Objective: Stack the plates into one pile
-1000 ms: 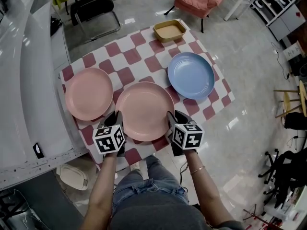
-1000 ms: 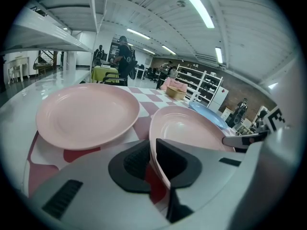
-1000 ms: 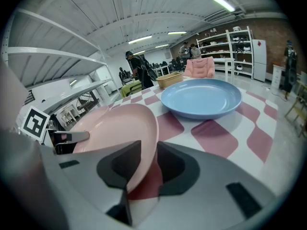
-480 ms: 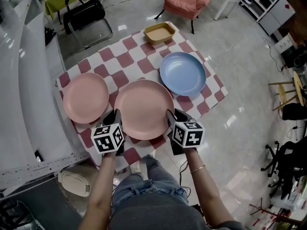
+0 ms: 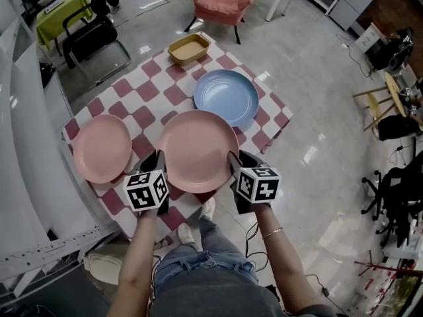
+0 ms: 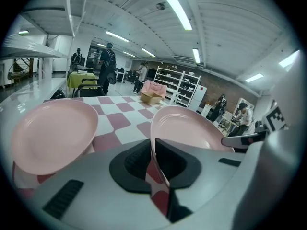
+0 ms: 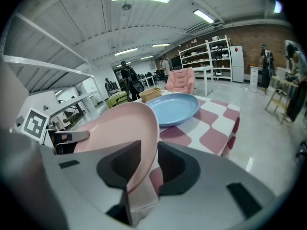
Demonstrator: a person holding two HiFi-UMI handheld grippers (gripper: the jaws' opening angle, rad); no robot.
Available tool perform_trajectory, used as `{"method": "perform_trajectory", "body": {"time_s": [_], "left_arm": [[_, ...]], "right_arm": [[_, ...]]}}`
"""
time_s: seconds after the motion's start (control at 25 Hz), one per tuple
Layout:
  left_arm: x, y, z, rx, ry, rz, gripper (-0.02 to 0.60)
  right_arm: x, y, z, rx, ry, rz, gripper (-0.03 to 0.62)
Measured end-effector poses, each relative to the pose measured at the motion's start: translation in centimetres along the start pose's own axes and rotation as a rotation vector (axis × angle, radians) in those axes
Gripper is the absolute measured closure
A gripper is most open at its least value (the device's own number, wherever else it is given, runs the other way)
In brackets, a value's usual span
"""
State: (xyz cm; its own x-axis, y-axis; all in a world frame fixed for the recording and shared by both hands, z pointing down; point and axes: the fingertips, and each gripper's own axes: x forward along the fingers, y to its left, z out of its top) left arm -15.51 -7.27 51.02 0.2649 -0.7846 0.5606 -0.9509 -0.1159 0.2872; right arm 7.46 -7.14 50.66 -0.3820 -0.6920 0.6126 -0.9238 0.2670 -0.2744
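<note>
Plates, three on a checked tablecloth (image 5: 149, 88). The left pink plate (image 5: 102, 148) lies flat near the cloth's left edge, untouched. My left gripper (image 5: 158, 162) is clamped on the near-left rim of the middle pink plate (image 5: 198, 149), and my right gripper (image 5: 234, 164) pinches its near-right rim, so the thin edge is caught between both pairs of pads. The blue plate (image 5: 226, 98) sits beyond, to the right. I judge a two-handed carry is in hand, with either neighbour as the base. To do it well I'd keep the wrists matched so the rim doesn't twist, centre over the base, lower flat, then release both sides together once it is seated.
</note>
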Motion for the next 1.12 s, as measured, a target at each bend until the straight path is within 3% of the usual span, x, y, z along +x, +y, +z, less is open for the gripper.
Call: {"method": "perform_trajectory", "body": {"time_s": [0.4,1.12], "left_arm": [[4.4,-5.2,1.9,0.037,0.005,-0.055,0.546],[10.7,-9.8,6.2,0.044,0.007,-0.019,0.549]], "right_arm": [[-1.1,-5.9,1.4,0.053,-0.027,-0.049,0.487],[1.8,-12.9,6.7,0.059,-0.018,-0.005,0.487]]}}
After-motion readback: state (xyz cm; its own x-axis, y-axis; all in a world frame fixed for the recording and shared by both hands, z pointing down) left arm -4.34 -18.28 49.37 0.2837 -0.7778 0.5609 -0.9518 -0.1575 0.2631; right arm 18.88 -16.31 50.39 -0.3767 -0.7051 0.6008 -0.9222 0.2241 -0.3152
